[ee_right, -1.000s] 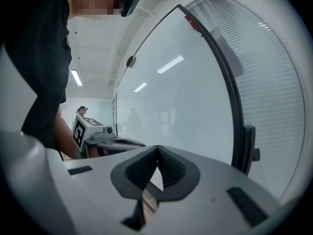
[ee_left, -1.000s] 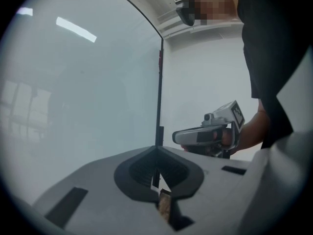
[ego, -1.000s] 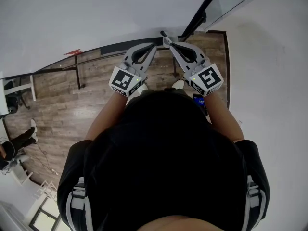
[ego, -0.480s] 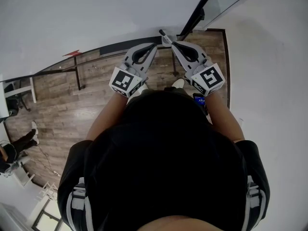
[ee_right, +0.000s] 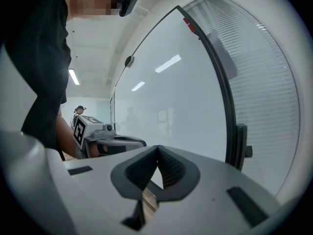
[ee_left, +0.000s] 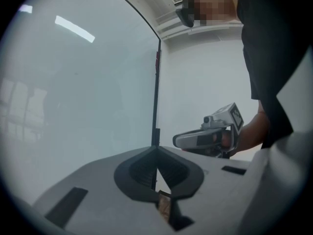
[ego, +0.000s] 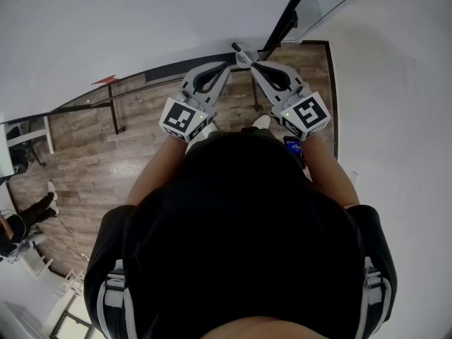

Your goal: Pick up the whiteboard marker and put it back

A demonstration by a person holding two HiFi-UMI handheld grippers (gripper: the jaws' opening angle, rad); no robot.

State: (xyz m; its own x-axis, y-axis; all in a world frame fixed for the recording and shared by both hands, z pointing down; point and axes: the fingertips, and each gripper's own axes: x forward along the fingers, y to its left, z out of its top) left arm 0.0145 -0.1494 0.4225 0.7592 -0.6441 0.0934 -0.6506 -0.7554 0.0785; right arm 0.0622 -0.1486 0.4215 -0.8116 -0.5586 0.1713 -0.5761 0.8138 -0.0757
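Both grippers are held side by side in front of a large whiteboard [ego: 141,20], pointing at its lower right corner. My left gripper [ego: 224,67] has its jaws closed tip to tip with nothing between them, as the left gripper view [ee_left: 156,151] also shows. My right gripper [ego: 252,63] is shut and empty too [ee_right: 157,148]. A short grey and dark stick-like thing [ego: 236,49] lies just beyond the right gripper's tip, by the dark ledge [ego: 169,71] under the board. I cannot tell whether it is the marker. No marker shows in either gripper view.
The board's black frame post [ego: 289,20] with a clamp [ee_right: 240,143] stands close to the right. Behind it are window blinds [ee_right: 266,82] and a white wall [ego: 395,119]. Wooden floor [ego: 85,154] lies below. A person's legs [ego: 28,207] and white furniture [ego: 32,129] are far left.
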